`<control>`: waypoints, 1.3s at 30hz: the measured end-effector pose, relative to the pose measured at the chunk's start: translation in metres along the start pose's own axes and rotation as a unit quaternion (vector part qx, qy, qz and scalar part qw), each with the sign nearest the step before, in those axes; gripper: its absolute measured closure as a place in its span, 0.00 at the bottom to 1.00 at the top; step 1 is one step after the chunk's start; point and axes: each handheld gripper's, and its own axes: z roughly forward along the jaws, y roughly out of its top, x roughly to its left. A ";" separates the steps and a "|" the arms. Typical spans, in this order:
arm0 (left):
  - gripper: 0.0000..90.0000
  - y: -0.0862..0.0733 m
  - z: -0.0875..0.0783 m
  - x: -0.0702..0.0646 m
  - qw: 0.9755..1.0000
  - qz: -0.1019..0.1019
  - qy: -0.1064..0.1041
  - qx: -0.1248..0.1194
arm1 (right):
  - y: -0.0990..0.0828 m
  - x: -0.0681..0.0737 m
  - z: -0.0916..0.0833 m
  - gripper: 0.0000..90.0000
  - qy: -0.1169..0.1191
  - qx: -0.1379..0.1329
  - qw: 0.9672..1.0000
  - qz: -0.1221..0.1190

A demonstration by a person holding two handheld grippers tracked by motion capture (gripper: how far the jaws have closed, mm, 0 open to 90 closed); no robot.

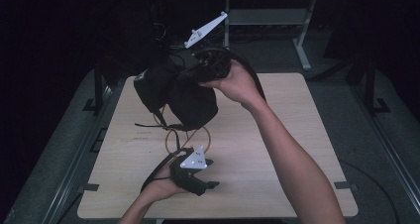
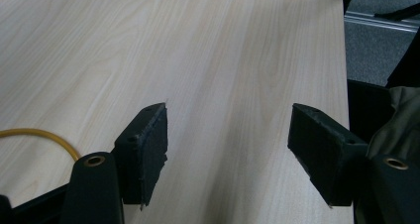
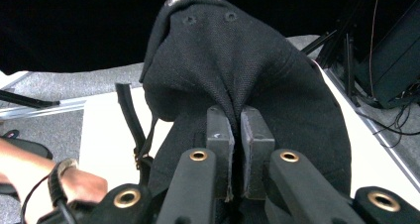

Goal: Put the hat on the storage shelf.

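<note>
1. The black cap hangs in the upper middle of the high view, lifted clear of the wooden table. In the right gripper view it bulges up from the centre of the frame.
2. The right gripper is clenched on a pinched fold of the cap's cloth, its pads pressed together with the fabric between them. In the high view it sits at the upper centre, held in a raised hand.
3. The left gripper is released; its jaws stand wide apart over bare table with nothing between them. In the high view it rests low, at the bottom centre.
4. The cloth is a coarse, matte weave with small stitched eyelets near the crown. It looks soft and light; it folds and sags under its own weight rather than keeping a dome.
5. Judged from that, it is not fragile or slippery, but it will swing and droop. A pinch on a doubled fold or a seam should hold best.
6. A thin strap with a small buckle dangles at the left of the right gripper view and could snag.
7. A yellow cord loops on the table below the cap.
</note>
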 end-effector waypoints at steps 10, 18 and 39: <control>0.35 -0.001 0.002 0.000 1.000 0.004 -0.001 0.002 | 0.009 -0.008 0.030 0.93 0.009 0.012 1.000 0.012; 0.35 -0.002 0.004 0.000 1.000 0.000 -0.004 0.002 | 0.009 -0.009 0.046 0.88 0.013 0.018 0.999 0.023; 0.35 -0.005 0.006 -0.003 1.000 -0.003 -0.003 0.004 | -0.021 -0.013 0.014 0.44 -0.010 -0.017 0.998 0.065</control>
